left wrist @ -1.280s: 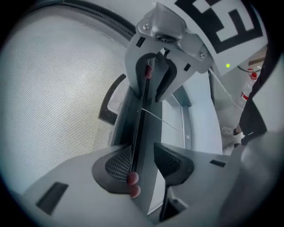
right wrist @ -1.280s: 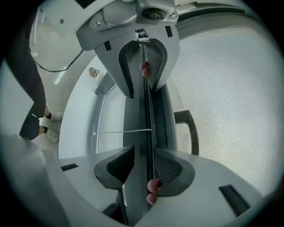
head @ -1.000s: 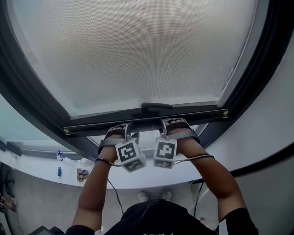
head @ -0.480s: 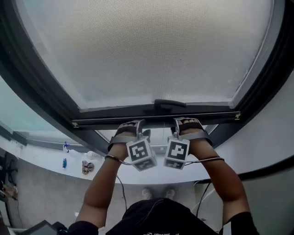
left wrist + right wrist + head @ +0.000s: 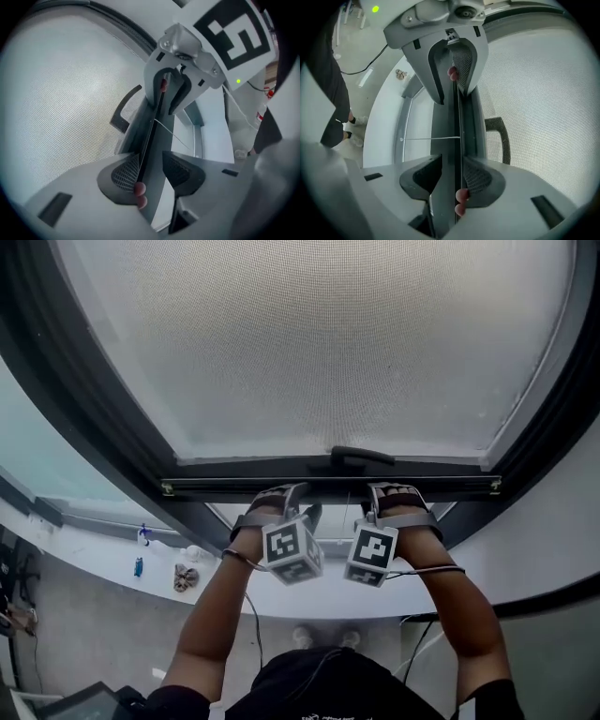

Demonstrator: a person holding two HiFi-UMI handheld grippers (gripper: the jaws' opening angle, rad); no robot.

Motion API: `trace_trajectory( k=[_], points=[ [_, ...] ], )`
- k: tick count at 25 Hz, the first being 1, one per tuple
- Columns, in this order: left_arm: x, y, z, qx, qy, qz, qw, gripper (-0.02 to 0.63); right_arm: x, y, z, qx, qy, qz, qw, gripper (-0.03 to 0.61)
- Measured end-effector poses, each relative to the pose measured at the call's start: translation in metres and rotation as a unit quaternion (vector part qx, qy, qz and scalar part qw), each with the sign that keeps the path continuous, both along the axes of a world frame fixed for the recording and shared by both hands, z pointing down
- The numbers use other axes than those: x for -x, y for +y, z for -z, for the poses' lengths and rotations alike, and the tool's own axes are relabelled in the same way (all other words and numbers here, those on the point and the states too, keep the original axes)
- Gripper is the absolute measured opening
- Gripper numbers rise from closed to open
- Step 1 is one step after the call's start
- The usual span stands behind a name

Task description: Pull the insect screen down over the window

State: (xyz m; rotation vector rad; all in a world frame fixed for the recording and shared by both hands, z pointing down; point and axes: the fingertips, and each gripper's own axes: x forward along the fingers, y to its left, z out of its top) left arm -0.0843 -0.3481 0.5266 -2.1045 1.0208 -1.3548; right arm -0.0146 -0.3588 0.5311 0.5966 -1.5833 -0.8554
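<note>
The insect screen's grey mesh (image 5: 319, 343) fills the window above its dark bottom bar (image 5: 234, 489), which has a black handle (image 5: 361, 457) at mid-length. My left gripper (image 5: 298, 502) is shut on the bar just left of the handle, and my right gripper (image 5: 367, 507) is shut on it just right of the handle. In the left gripper view the bar (image 5: 154, 140) runs between the pads of the left gripper (image 5: 150, 171), with the handle (image 5: 121, 117) beyond. In the right gripper view the bar (image 5: 445, 122) lies clamped in the right gripper (image 5: 452, 178), next to the handle (image 5: 499, 136).
A dark window frame (image 5: 84, 418) borders the screen on both sides. Below the bar a white sill (image 5: 103, 554) carries a small blue bottle (image 5: 138, 566) and a brownish item (image 5: 186, 577). The person's shoes (image 5: 323, 638) show on the floor underneath.
The head view has shifted, so bar and hands sit further right in the picture. Both grippers keep the same hold on the bar.
</note>
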Motion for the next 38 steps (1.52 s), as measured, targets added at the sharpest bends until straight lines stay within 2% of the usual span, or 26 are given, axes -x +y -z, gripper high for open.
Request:
trace_trajectory(
  k=[8,15,22,27,32,34,38],
  points=[
    [0.002,-0.004,0.001,0.003,-0.001,-0.005,1.0000,0.146,0.000,-0.002,-0.001,0.006,0.010,-0.004,1.000,0.129],
    [0.004,-0.004,-0.001,-0.020,-0.023,-0.003,0.9995,0.146,-0.003,0.001,-0.004,0.009,0.019,-0.010,1.000,0.129],
    [0.007,-0.002,-0.003,-0.040,-0.073,0.005,0.9965,0.147,0.001,-0.001,-0.002,-0.013,0.012,-0.014,1.000,0.133],
    [0.014,-0.006,-0.006,-0.066,-0.141,0.037,0.9871,0.147,0.001,-0.002,-0.001,-0.016,0.009,-0.015,1.000,0.133],
    [0.019,-0.007,-0.010,-0.067,-0.167,0.063,0.9816,0.147,0.001,-0.002,-0.002,-0.024,0.005,-0.013,1.000,0.135],
    [0.017,-0.007,-0.012,-0.058,-0.168,0.060,0.9822,0.147,0.000,-0.002,-0.003,-0.022,0.001,-0.013,1.000,0.138],
    [0.017,0.001,-0.013,-0.022,-0.139,0.036,0.9894,0.147,0.001,0.002,-0.005,-0.008,-0.005,-0.010,1.000,0.140]
  ],
)
